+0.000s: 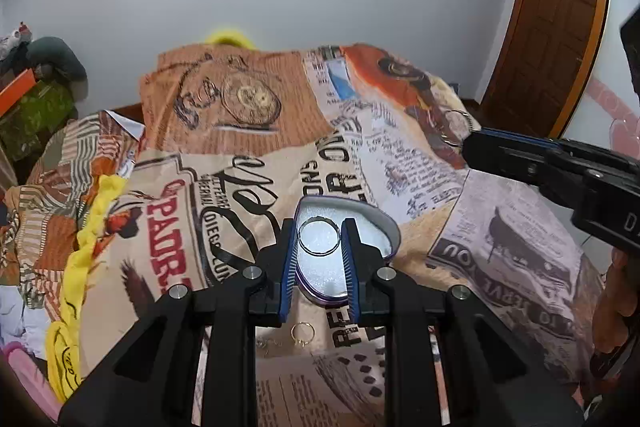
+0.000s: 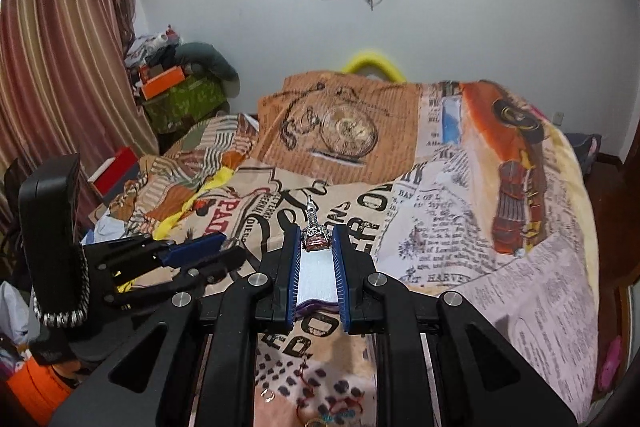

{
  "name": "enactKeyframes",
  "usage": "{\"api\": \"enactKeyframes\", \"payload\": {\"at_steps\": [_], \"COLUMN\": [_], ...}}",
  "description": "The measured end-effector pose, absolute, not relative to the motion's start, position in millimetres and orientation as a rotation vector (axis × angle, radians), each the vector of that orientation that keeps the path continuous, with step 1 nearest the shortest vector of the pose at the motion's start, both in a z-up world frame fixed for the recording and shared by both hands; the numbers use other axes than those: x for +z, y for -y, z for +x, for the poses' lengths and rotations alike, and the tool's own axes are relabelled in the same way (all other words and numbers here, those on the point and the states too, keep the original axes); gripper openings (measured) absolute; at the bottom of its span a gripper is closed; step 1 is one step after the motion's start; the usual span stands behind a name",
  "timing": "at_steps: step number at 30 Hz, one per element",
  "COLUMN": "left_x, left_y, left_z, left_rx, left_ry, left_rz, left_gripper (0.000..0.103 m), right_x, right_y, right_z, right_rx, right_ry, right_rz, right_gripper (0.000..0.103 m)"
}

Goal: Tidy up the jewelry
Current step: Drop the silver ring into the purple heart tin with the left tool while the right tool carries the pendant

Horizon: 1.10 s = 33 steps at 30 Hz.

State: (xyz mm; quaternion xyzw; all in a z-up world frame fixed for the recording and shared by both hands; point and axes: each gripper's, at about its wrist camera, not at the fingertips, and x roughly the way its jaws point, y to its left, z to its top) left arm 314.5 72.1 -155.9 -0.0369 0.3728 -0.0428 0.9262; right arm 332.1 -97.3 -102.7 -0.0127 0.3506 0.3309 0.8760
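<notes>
In the left wrist view my left gripper (image 1: 319, 239) is shut on a thin silver hoop ring (image 1: 320, 237), held over a heart-shaped box (image 1: 385, 227) with a white lining that lies open on the bed. My right gripper (image 1: 470, 147) shows at the right, above the bed. In the right wrist view my right gripper (image 2: 317, 241) is shut on a silver pendant with a pink stone (image 2: 317, 239), its chain sticking up, above the white lining of the box (image 2: 316, 279). The left gripper (image 2: 224, 247) shows at the left.
The bed is covered by a printed newspaper-pattern blanket (image 1: 500, 227). A small gold hoop earring (image 1: 302, 333) lies near the front edge. Red thread bracelets (image 2: 332, 407) lie at the bottom of the right wrist view. A yellow cloth (image 1: 80, 267) lies at the left.
</notes>
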Motion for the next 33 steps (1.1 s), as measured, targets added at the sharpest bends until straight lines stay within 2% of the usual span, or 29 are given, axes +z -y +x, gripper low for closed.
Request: {"api": "enactKeyframes", "payload": {"at_steps": [16, 33], "left_x": [-207.1, -204.5], "left_y": [-72.1, -72.4], "left_z": [355.4, 350.6], "left_rx": [-0.191, -0.186], "left_ry": [-0.919, -0.916], "left_rz": [-0.094, -0.091], "left_gripper": [0.021, 0.021], "right_x": [-169.7, -188.5], "right_y": [80.0, 71.2], "right_z": [378.4, 387.0], "right_rx": [0.751, 0.735], "right_ry": [-1.003, -1.059], "right_rz": [-0.015, -0.059], "right_gripper": [0.014, 0.015]}}
